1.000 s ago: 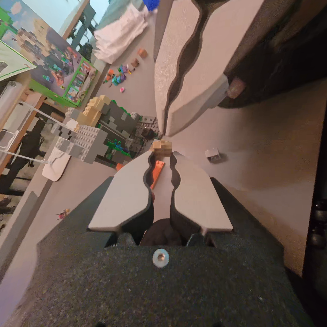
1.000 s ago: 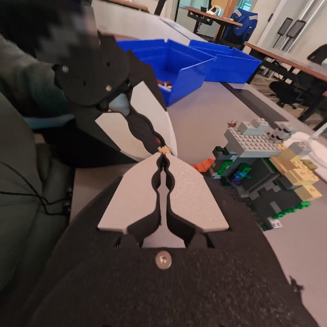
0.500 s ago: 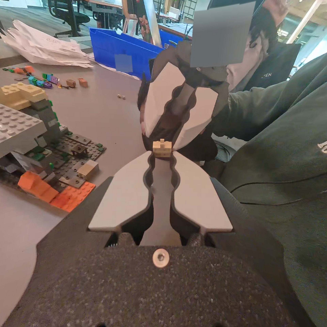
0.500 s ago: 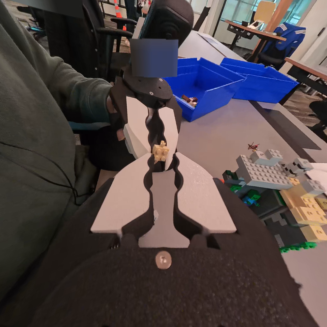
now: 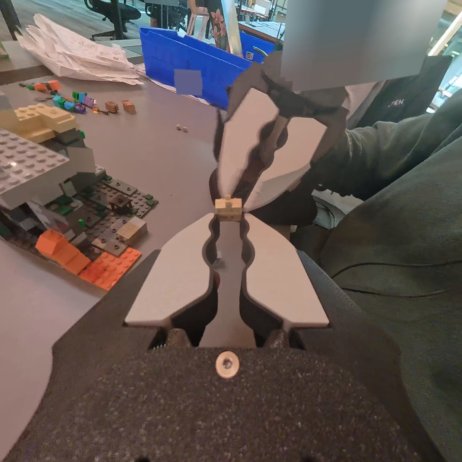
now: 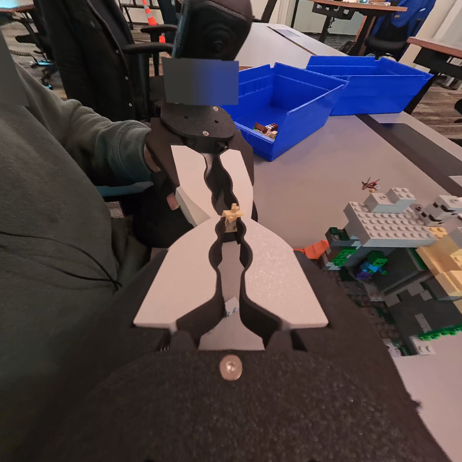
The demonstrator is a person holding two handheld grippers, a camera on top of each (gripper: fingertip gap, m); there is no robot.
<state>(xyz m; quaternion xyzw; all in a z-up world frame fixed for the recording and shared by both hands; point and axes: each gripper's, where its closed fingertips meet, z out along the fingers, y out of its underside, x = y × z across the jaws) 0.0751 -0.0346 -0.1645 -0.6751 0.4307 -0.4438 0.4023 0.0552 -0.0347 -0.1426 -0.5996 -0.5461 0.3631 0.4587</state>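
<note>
A small tan brick piece (image 5: pixel 228 209) is held in the air between two grippers that face each other tip to tip. My left gripper (image 5: pixel 228 218) is shut on its near end. My right gripper (image 6: pixel 228 221) has its jaws drawn in close around the same piece (image 6: pixel 231 219), apparently gripping it. The right gripper also shows in the left wrist view (image 5: pixel 233 202), a hand in a dark green sleeve (image 5: pixel 375 150) behind it. The left gripper shows in the right wrist view (image 6: pixel 235 207), its jaws narrow.
A brick model with a grey studded roof (image 5: pixel 27 165), tan blocks and orange plates (image 5: pixel 110 268) stands on the grey table (image 5: pixel 155 150); it also shows in the right wrist view (image 6: pixel 390 225). Loose small bricks (image 5: pixel 75 102), papers (image 5: pixel 80 57) and blue bins (image 6: pixel 287 105) lie farther back. Left and right tips are no more than a few centimetres apart.
Both grippers swung up from near the table to face each other. The right gripper's jaws opened half a second ago and have narrowed around the tan piece again. The left gripper kept its grip.
</note>
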